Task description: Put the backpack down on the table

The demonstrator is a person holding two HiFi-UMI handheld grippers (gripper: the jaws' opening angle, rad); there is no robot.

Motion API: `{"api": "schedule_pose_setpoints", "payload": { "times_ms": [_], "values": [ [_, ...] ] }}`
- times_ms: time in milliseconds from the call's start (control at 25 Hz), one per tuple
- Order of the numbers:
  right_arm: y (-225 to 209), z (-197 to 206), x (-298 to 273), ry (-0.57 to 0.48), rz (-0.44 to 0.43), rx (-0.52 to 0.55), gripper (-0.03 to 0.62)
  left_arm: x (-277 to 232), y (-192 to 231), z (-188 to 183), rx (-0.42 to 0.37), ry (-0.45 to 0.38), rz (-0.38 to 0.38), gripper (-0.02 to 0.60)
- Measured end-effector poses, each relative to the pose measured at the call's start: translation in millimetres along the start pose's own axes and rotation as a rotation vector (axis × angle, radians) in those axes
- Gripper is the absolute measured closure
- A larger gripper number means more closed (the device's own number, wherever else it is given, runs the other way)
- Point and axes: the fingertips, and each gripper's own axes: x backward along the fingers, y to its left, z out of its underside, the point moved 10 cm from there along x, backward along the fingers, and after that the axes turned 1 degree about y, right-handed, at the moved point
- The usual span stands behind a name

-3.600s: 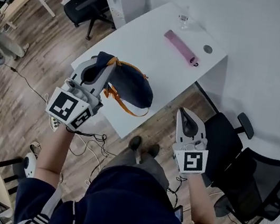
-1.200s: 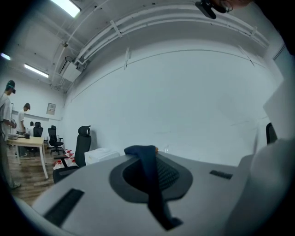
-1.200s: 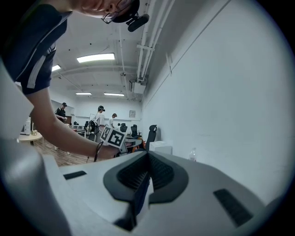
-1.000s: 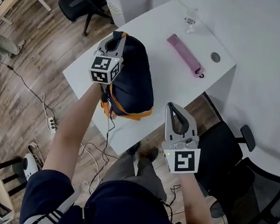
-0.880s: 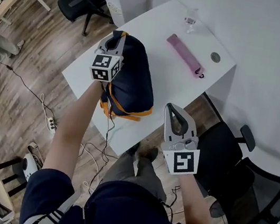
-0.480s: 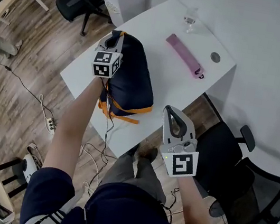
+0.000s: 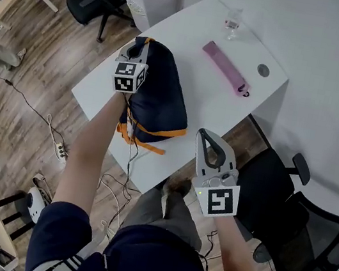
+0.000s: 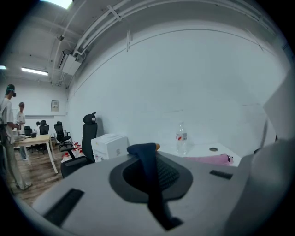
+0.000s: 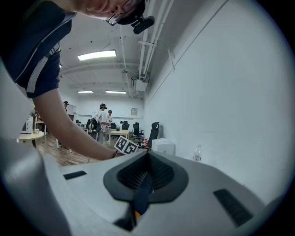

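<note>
White counter (image 7: 227,103), mid-frame: backpack (image 7: 160,97) looks laid down on it already, but its strap (image 8: 146,161) is clamped in the left tool (image 7: 140,45), so letting go is what's left. Right tool (image 7: 203,133) is held shut, lower right.

1. The backpack (image 7: 162,101) is dark navy cloth, matt and soft-looking, with orange woven webbing along its edge.
2. The tabletop (image 7: 195,97) is white and smooth, with a faint even sheen.
3. The left gripper (image 8: 152,171) and the right gripper (image 9: 146,174) have pale grey matt plastic shells. Their inner pads are dark, ribbed and rubbery-looking.
4. The floor (image 7: 35,88) is wood-look planking, smooth and slightly glossy.
5. The bottle (image 7: 233,23) is clear, glossy plastic.
6. The folded umbrella (image 7: 224,63) is pink matt cloth.
7. The chair (image 7: 310,221) has a black mesh back.
</note>
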Motion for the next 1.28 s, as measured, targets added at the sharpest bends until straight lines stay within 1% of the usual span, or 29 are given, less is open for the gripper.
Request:
{"api": "schedule_pose_setpoints", "payload": {
  "times_ms": [280, 520, 640, 840, 1000, 1120, 1280],
  "values": [
    [3.2, -0.9, -6.6, 0.0, -0.003, -0.01, 0.597, -7.6, 6.4, 15.8, 0.007, 0.023, -0.002, 0.578],
    [3.5, 1.9, -9.1, 0.008, -0.006, -0.014, 0.597, -11.4, 8.5, 18.1, 0.002, 0.044, 0.007, 0.577],
    [3.0, 3.1, -8.8, 0.008, -0.01, -0.014, 0.597, -11.7, 6.7, 21.8, -0.004, 0.068, 0.017, 0.577],
    [2.1, 4.4, -8.3, 0.014, -0.011, -0.02, 0.597, -13.7, 9.0, 25.8, 0.009, 0.087, 0.03, 0.578],
    [1.9, 5.4, -8.2, 0.019, -0.013, -0.016, 0.597, -19.8, 9.5, 32.3, 0.009, 0.133, 0.044, 0.578],
    [2.2, 7.3, -8.4, 0.019, -0.014, -0.019, 0.597, -23.4, 10.0, 35.8, 0.006, 0.153, 0.046, 0.578],
    [3.6, 7.6, -7.1, 0.022, -0.014, -0.025, 0.597, -28.3, 13.6, 41.0, 0.029, 0.208, 0.064, 0.578]
  ]
}}
